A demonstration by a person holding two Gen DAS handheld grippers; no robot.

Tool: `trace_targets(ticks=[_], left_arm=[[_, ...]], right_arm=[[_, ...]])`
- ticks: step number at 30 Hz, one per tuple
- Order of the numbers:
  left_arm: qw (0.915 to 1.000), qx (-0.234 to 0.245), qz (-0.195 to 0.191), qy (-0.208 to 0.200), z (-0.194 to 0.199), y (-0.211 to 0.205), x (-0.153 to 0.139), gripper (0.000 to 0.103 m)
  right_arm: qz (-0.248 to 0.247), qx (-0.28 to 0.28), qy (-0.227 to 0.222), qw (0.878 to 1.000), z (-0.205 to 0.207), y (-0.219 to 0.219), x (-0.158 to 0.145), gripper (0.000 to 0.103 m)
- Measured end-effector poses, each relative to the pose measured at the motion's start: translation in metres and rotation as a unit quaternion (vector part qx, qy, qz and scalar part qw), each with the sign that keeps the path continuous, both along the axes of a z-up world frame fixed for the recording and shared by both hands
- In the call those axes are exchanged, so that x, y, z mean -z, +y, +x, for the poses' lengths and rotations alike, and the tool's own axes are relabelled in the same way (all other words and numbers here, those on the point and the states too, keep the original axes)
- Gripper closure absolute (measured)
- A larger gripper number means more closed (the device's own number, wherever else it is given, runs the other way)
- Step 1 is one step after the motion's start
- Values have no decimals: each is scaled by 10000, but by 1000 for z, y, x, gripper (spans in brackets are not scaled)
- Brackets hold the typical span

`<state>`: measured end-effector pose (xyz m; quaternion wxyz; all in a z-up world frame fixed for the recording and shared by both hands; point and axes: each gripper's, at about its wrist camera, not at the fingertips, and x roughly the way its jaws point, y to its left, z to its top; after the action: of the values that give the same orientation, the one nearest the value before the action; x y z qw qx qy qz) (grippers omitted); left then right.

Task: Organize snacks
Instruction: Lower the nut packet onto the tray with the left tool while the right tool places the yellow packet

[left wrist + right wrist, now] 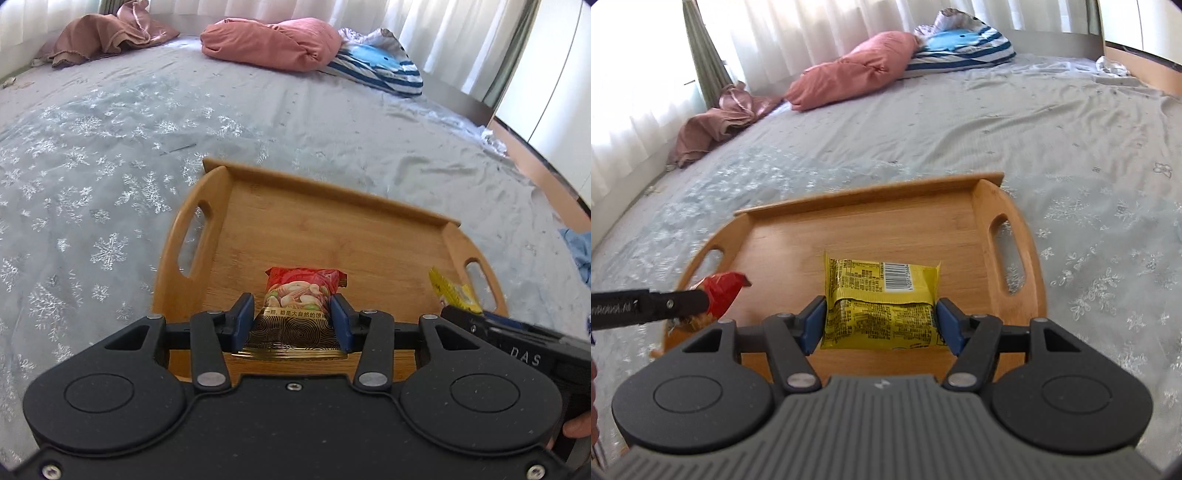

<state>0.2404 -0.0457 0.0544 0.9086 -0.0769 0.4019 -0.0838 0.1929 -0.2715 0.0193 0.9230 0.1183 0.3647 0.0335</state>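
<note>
- Bed (258, 110): covered by a pale grey-blue sheet with a snowflake print. It carries every item listed below.
- Pink pillow (273, 42): at the far edge of the bed, by the white curtains. A blue-and-white striped cushion (380, 66) touches it on the right.
- Wooden tray (332, 206): bamboo, with a cut-out handle at each end. It rests on the bed, near side.
- Left tongs (291, 317): clenched on a red-and-gold nut packet (299, 291). The packet is above the near left part of the tray.
- Right tongs (881, 319): clenched on a yellow snack packet (882, 295), barcode face up. The packet is above the near right part of the tray.
</note>
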Motion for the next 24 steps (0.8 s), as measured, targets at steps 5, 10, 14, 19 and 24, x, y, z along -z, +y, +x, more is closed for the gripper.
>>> trace_targets(ticks=[5, 10, 14, 19, 24], left_arm=[[9995, 97, 284, -38, 2, -11, 12, 61], [9989, 155, 435, -98, -1, -20, 17, 61], [9986, 194, 486, -99, -3, -24, 23, 62], [9974, 277, 631, -191, -5, -27, 23, 62], [9965, 335, 730, -242, -6, -29, 23, 61]], right_arm=[[-172, 0, 109, 9998, 10, 2, 15, 37], [-449, -100, 67, 9989, 9, 10, 22, 37], [-672, -189, 14, 9976, 7, 18, 23, 36], [-694, -196, -4, 9974, 6, 18, 24, 36], [-692, -195, -5, 9974, 6, 18, 24, 35]])
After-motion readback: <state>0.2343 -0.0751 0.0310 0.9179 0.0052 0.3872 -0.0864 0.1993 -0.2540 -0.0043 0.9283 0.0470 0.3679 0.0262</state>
